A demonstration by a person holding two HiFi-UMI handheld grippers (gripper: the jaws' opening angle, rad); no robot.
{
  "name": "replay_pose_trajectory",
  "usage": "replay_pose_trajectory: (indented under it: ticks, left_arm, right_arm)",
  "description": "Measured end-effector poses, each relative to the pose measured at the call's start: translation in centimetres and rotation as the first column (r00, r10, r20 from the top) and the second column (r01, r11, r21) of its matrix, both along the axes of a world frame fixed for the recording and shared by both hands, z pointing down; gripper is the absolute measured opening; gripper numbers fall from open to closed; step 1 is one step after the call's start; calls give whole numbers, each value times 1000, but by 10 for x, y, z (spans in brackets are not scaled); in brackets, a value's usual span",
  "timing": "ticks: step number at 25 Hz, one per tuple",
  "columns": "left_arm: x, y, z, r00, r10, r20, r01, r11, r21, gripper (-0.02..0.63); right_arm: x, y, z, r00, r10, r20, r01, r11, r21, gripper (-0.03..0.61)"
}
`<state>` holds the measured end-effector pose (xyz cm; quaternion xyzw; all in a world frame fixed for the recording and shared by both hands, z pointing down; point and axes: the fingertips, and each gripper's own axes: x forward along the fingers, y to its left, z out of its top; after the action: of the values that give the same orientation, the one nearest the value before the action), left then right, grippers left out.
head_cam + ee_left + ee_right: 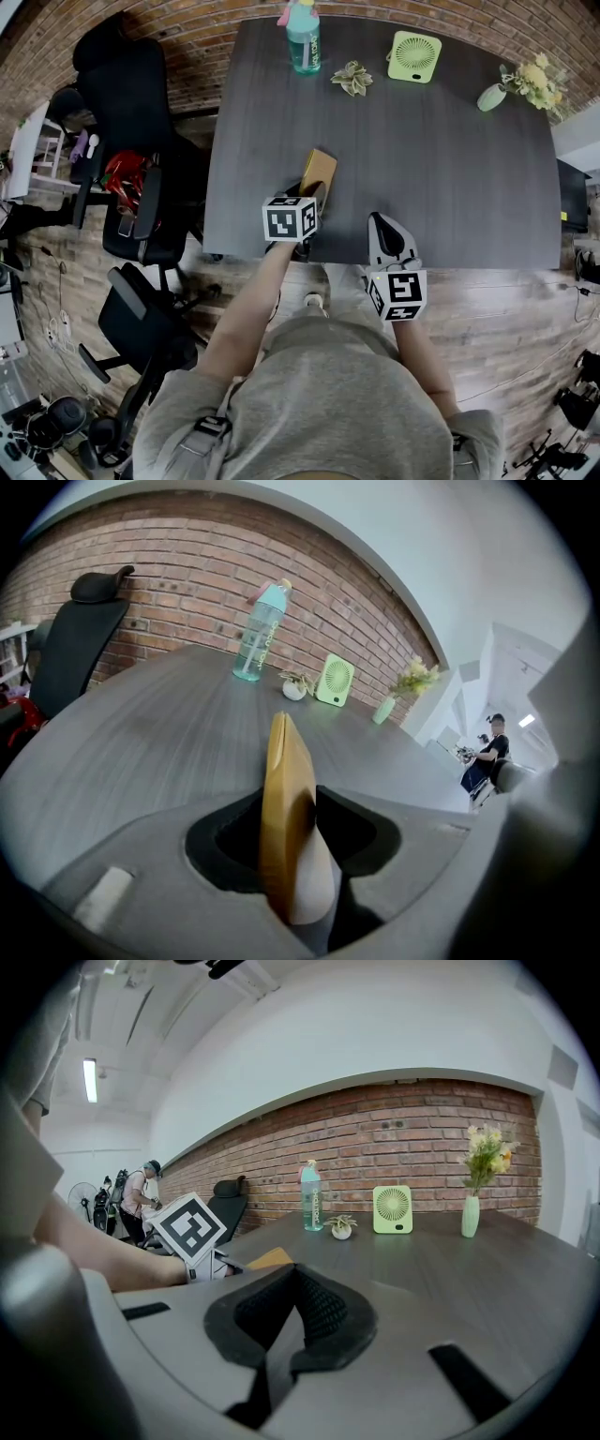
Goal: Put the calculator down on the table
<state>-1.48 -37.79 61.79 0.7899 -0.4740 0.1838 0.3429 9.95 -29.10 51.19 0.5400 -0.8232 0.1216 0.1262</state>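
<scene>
A tan calculator (319, 172) stands on its edge near the front of the dark table (450, 178), tilted slightly. It sits between the jaws of my left gripper (312, 199). In the left gripper view the calculator (284, 799) rises thin and upright out of the gripper (292, 860), with dark gaps on both sides, so the pads do not press it. My right gripper (382, 225) rests at the table's front edge to the right. Its pads (323, 1312) meet with nothing between them. The right gripper view catches a corner of the calculator (270, 1259).
Along the far edge of the table stand a teal bottle (303, 37), a small potted plant (352, 78), a green fan (414, 56) and a vase of flowers (525, 84). Black office chairs (141, 187) stand left of the table. A person (487, 757) is far off to the right.
</scene>
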Motion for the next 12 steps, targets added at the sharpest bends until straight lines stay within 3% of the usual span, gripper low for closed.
replay_pose_trajectory:
  ticks: [12]
  left_arm:
    - [-19, -4, 6, 997, -48, 53, 48, 999, 1, 210]
  right_arm:
    - [3, 1, 0, 1000, -3, -1, 3, 1000, 3, 3]
